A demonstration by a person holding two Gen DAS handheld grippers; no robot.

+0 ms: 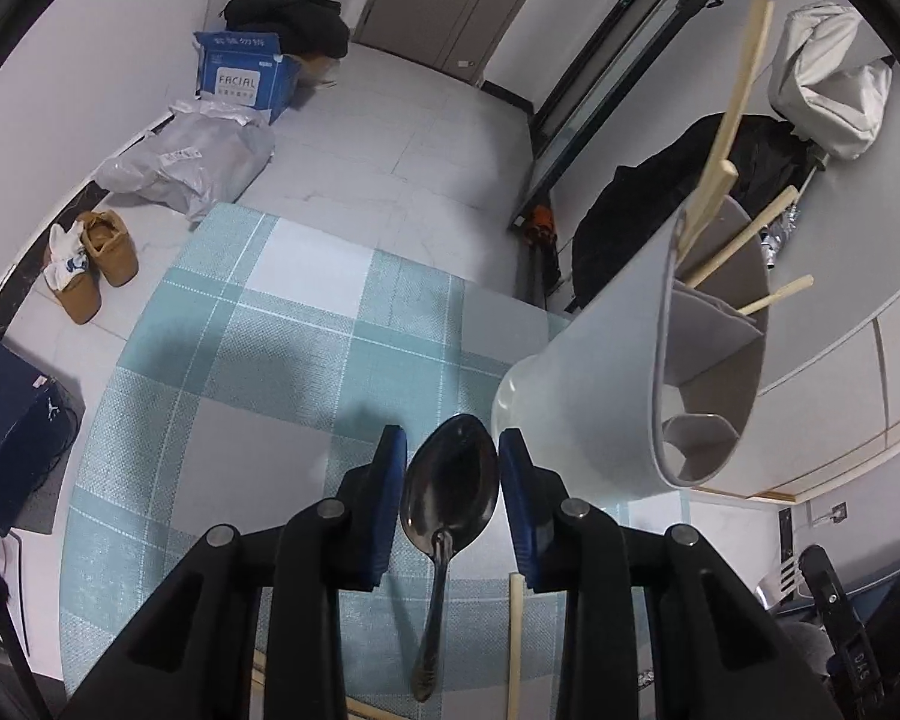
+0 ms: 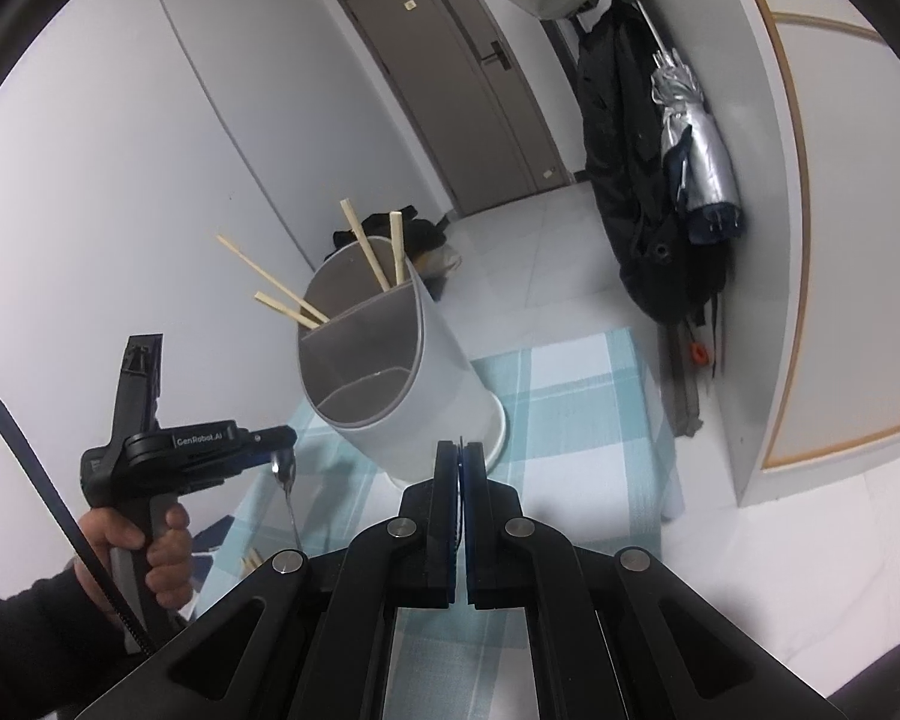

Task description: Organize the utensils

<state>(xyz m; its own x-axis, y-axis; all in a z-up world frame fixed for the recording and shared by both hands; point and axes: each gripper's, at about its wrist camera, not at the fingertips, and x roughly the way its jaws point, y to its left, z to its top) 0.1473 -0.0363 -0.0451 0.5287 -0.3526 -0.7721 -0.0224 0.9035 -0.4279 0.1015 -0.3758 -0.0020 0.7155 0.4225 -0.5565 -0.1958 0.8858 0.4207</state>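
Observation:
My left gripper (image 1: 452, 456) is shut on a metal spoon (image 1: 450, 492) by its bowl, handle hanging down above the checked tablecloth (image 1: 258, 360). The white divided utensil holder (image 1: 642, 396) stands just right of it, with several wooden chopsticks (image 1: 726, 126) in its far compartment. One loose chopstick (image 1: 515, 642) lies on the cloth below. In the right wrist view my right gripper (image 2: 461, 450) is shut and empty, close in front of the holder (image 2: 402, 384). The left gripper (image 2: 270, 441) with the spoon (image 2: 285, 480) is left of the holder there.
The table edge runs past the holder, floor beyond. Shoes (image 1: 90, 264), a plastic bag (image 1: 192, 162) and a blue box (image 1: 243, 75) lie on the floor. Dark coats (image 2: 636, 180) and an umbrella (image 2: 699, 162) hang on the right wall.

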